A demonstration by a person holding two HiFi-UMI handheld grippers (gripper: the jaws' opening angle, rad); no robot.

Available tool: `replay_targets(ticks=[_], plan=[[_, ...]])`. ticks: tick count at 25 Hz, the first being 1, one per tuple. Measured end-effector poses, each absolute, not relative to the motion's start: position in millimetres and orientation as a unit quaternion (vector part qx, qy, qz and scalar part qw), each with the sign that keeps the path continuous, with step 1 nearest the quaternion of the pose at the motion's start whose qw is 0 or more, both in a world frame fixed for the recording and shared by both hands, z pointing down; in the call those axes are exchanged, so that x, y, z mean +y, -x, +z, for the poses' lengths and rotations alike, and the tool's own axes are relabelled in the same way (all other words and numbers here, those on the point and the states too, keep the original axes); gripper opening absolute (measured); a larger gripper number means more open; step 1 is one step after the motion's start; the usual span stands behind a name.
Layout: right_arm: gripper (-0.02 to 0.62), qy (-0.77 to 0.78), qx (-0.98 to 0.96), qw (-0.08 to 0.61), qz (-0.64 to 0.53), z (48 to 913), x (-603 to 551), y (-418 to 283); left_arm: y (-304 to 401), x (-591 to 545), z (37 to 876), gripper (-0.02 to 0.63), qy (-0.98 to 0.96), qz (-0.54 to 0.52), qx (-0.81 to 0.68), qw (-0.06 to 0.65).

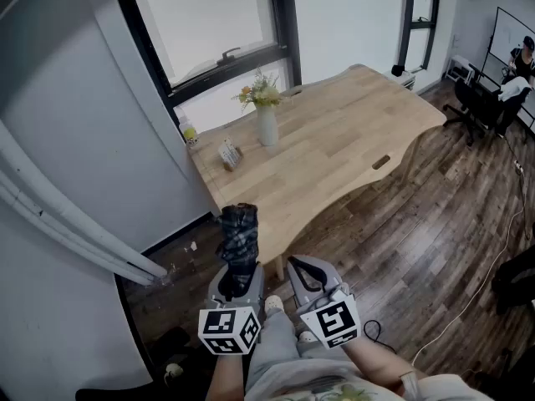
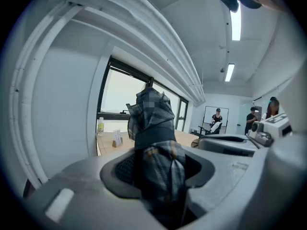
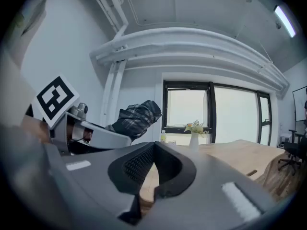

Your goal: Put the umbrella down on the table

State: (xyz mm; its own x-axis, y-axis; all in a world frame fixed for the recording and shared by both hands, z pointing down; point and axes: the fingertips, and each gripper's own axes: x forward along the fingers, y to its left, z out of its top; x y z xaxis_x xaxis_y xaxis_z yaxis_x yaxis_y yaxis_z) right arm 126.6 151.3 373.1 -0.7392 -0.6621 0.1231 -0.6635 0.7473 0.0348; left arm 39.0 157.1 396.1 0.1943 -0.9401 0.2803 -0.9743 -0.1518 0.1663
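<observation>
A folded dark plaid umbrella [image 1: 239,241] stands up out of my left gripper [image 1: 241,271], whose jaws are shut on its lower part. In the left gripper view the umbrella [image 2: 153,128] fills the gap between the pads of that gripper [image 2: 156,169]. It is held in the air short of the wooden table's [image 1: 334,157] near corner, above the floor. My right gripper [image 1: 301,267] hangs just to the right, shut, with its tips together and nothing in them. In the right gripper view its jaws [image 3: 153,150] meet, and the umbrella [image 3: 136,116] shows at the left.
On the table's far left stand a white vase of flowers [image 1: 266,115], a small bottle [image 1: 190,132] and a card stand [image 1: 229,154]. White pipes [image 1: 75,224] run along the left wall. An office chair [image 1: 481,103] and a seated person [image 1: 518,61] are at the far right. A cable [image 1: 476,282] lies on the floor.
</observation>
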Motion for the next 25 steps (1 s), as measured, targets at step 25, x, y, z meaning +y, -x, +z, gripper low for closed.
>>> replay_targets(ticks=[25], plan=[[0.0, -0.378, -0.923, 0.074, 0.022, 395, 45, -78, 12, 49, 390, 0.206, -0.772, 0.038, -0.614, 0.163]])
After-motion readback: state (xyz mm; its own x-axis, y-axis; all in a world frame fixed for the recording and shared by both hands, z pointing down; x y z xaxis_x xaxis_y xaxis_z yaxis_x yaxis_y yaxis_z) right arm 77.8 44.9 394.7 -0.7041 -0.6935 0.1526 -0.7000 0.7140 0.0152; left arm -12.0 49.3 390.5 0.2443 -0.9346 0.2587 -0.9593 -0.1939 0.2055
